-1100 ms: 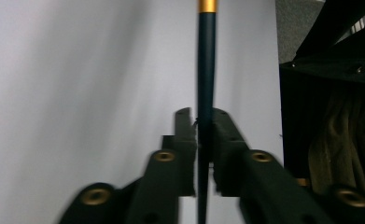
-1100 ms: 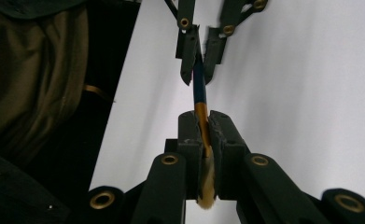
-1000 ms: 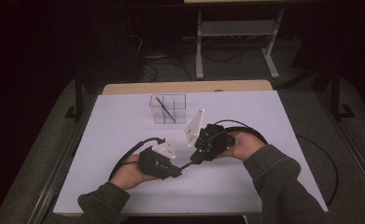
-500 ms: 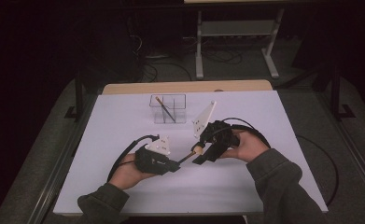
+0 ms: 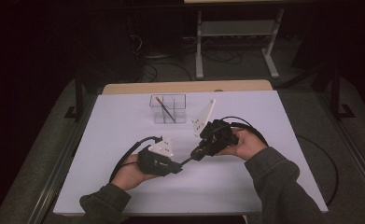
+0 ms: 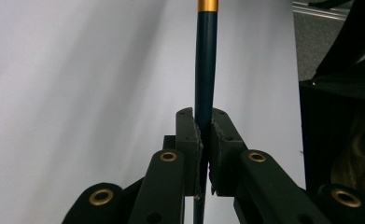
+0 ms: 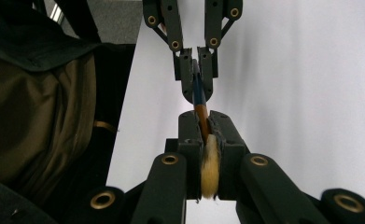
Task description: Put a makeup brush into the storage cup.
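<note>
A paintbrush with a dark blue handle, a gold ferrule and pale bristles is held level between both grippers, just above the white table. My left gripper is shut on the handle. My right gripper is shut on the ferrule end, with the bristles lying between its jaws. In the high view the left gripper and the right gripper meet tip to tip near the table's middle. The left gripper also faces me in the right gripper view.
A clear compartmented box stands at the back centre of the table, with another brush leaning inside it. Black cables loop behind each hand. A dark floor and a metal stand lie beyond the table.
The right gripper has tilted slightly and its grey plate has swung a little to the right. The left hand has barely shifted. The brush stays between the two grippers.
</note>
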`<action>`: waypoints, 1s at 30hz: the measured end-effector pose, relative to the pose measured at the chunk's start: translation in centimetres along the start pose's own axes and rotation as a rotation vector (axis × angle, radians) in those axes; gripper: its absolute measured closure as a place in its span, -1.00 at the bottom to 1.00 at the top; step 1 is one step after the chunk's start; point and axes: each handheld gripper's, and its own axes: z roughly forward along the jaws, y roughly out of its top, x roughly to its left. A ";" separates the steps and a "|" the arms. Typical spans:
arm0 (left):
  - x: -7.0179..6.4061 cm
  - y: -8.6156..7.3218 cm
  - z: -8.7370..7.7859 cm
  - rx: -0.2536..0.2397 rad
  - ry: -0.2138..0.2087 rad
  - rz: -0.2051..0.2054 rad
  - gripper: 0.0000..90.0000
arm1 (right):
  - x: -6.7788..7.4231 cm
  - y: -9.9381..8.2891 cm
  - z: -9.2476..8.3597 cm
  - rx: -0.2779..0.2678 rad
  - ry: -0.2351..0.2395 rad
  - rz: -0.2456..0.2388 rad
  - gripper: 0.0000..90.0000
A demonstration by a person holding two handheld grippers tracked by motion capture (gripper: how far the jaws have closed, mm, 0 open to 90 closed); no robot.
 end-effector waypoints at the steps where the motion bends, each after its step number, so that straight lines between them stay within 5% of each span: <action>1: 0.0 0.0 0.0 -0.001 0.000 0.000 0.84 | 0.0 0.0 0.0 0.001 0.002 -0.004 0.85; 8: -0.1 0.4 0.1 0.019 -0.002 -0.002 0.59 | 0.4 0.5 -0.2 0.059 -0.021 -0.021 0.85; 13: 0.0 0.7 0.0 0.007 0.017 0.010 0.84 | 0.8 1.2 -0.4 0.073 -0.035 -0.033 0.85; 15: 0.2 0.6 -0.3 -0.022 0.014 -0.016 0.85 | 0.7 1.2 -0.6 0.035 -0.038 0.001 0.81; 17: 0.3 0.4 -0.5 -0.058 0.027 -0.041 0.86 | 0.4 0.8 -1.1 -0.023 -0.074 0.018 0.56; 19: 0.4 0.3 -0.7 -0.081 0.034 -0.049 0.86 | 0.1 0.2 -1.3 -0.089 -0.056 0.035 0.53; 30: 0.7 0.2 -0.6 -0.110 0.046 -0.065 0.86 | -0.4 -0.8 0.0 -0.150 -0.037 0.086 0.53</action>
